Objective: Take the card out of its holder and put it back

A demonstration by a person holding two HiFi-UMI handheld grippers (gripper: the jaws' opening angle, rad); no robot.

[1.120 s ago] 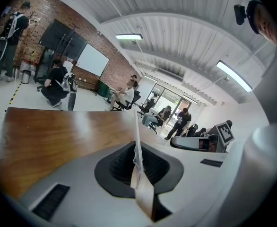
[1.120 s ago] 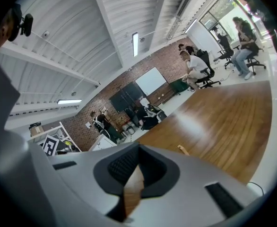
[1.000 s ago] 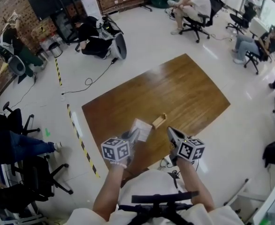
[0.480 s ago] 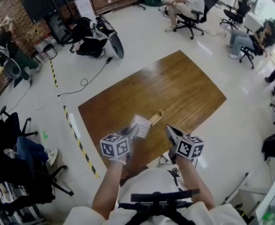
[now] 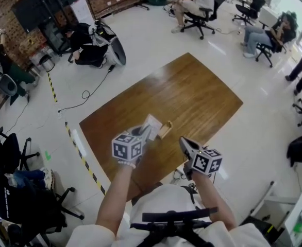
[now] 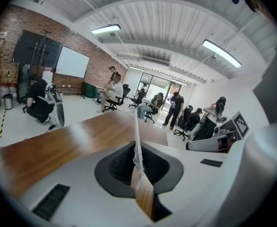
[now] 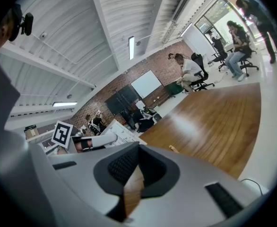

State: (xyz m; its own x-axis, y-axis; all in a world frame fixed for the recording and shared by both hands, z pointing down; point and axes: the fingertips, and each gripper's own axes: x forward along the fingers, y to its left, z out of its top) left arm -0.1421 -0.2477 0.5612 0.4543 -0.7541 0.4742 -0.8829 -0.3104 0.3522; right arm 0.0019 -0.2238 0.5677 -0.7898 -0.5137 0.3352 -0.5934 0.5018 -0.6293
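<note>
The card (image 5: 152,125) has been carried forward, up against the wooden holder (image 5: 165,129) ahead of the jaws. It is pinched edge-on in the left gripper (image 5: 143,133), whose jaws are clamped onto it. The right gripper (image 5: 185,144) is held closed with nothing between its jaws, the holder lying ahead to its left.
</note>
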